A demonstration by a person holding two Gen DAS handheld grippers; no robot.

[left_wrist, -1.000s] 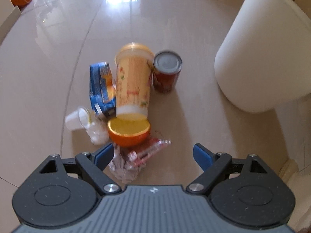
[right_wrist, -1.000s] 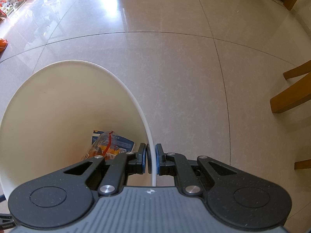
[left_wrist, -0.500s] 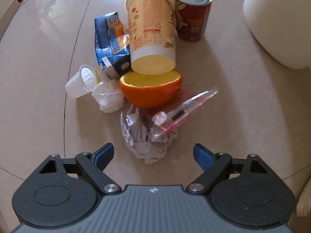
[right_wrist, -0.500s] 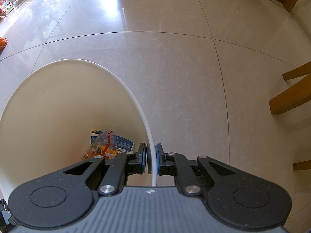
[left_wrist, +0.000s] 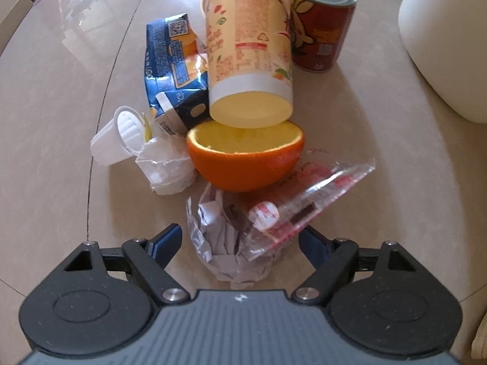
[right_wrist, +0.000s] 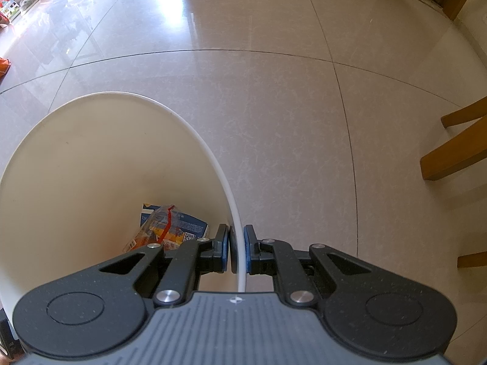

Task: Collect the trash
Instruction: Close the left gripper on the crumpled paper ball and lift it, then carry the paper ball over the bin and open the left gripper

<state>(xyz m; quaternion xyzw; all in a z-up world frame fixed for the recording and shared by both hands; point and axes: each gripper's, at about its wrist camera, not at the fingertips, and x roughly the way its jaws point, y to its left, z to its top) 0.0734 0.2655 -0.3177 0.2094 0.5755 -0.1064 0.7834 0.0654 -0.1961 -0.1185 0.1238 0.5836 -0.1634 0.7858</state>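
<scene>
Crumpled grey-white paper [left_wrist: 231, 249], balled up with a clear plastic wrapper printed in red [left_wrist: 307, 203] lying across its top, sits at the lower middle of the left wrist view, between the spread jaws of the left gripper [left_wrist: 240, 243]. Those jaws have just been closing a little, yet neither blue pad presses the paper. To do this pick well, I would sink until the pads flank the thick middle of the ball, then squeeze slowly, so the slippery wrapper is caught with it or slides off cleanly. Just above in the frame lies a hollowed orange half [left_wrist: 245, 158], and a tipped yellow printed paper cup [left_wrist: 248, 51] leans over it; the lift should go straight up so neither is dragged. A small white plastic cup [left_wrist: 117, 140], white tissue [left_wrist: 166, 167], a blue snack packet [left_wrist: 172, 60] and a red tin can [left_wrist: 322, 24] wait their turn

Over in the right wrist view, the right gripper [right_wrist: 236, 252] has its jaws pinched on the thin rim of the white plastic bin [right_wrist: 76, 158], at lower centre. A blue carton and wrapper [right_wrist: 170, 225] already lie at the bottom. Holding that rim steady gives the left hand a fixed target
</scene>
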